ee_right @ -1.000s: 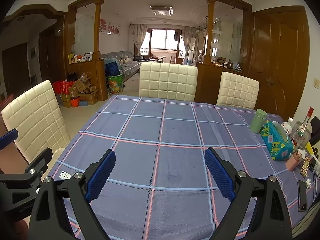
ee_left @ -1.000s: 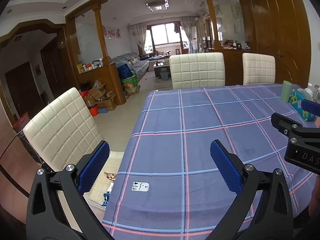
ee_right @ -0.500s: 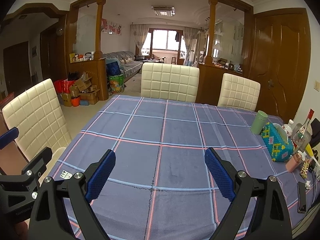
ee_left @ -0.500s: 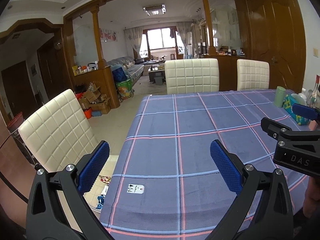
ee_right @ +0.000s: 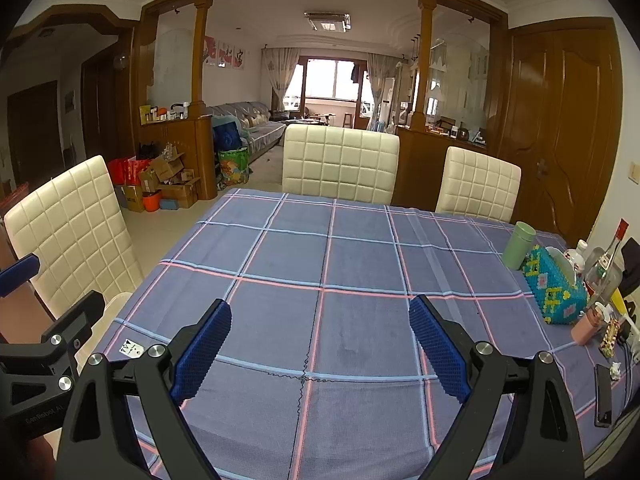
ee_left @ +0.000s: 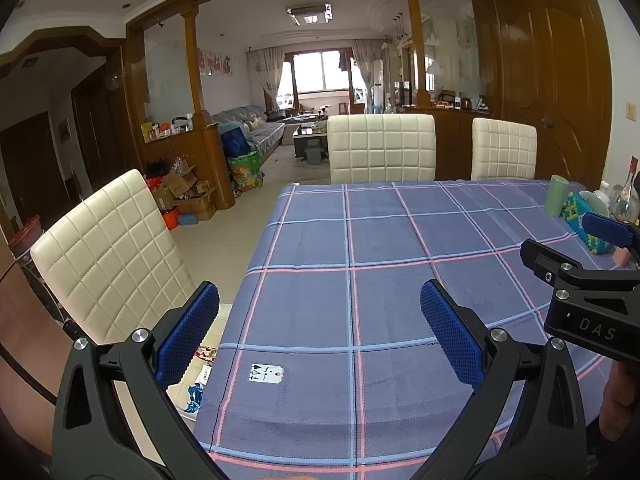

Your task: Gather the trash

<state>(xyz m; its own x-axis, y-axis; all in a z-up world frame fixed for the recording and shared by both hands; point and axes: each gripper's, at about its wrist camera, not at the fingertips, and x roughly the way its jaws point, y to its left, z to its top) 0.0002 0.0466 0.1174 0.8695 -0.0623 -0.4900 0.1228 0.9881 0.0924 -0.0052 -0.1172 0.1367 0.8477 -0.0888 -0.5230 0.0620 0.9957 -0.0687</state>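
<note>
A: Trash candidates, listed left to right. Wrappers (ee_left: 199, 376) lie on the seat of the near chair (ee_left: 108, 252), just past the worktop edge, seen in the left wrist view. A small white tag (ee_left: 267, 373) lies flat on the worktop (ee_left: 392, 240) near its left corner; the right wrist view shows it at the same corner. A crumpled white scrap (ee_right: 615, 370) sits at the far right edge, beside a dark flat device (ee_right: 603, 396).

B: State of the jaws?

A: Left gripper (ee_left: 320, 332): jaws spread wide, nothing between them. Right gripper (ee_right: 320, 346): jaws likewise wide apart and empty. Both hover above the near end of the worktop.

B: Which step is in hand?

A: Judged as target selection; nothing is collected yet. The tag is nearest the left gripper and is the probable first pick.

B: Recommended procedure?

A: The tag is thin and flat against cloth. Lower the left gripper steeply, set one pad on each side of the tag, and close slowly so that an edge lifts. Avoid pinching the tablecloth; a fold caught with the tag would likely drag the cloth.

B: And the right side?

A: Keep the right gripper away from the green cup (ee_right: 519, 246), the beaded tissue box (ee_right: 554, 292) and the bottles (ee_right: 604, 270); they stand close together and may tip. No bin is visible in either view.
</note>
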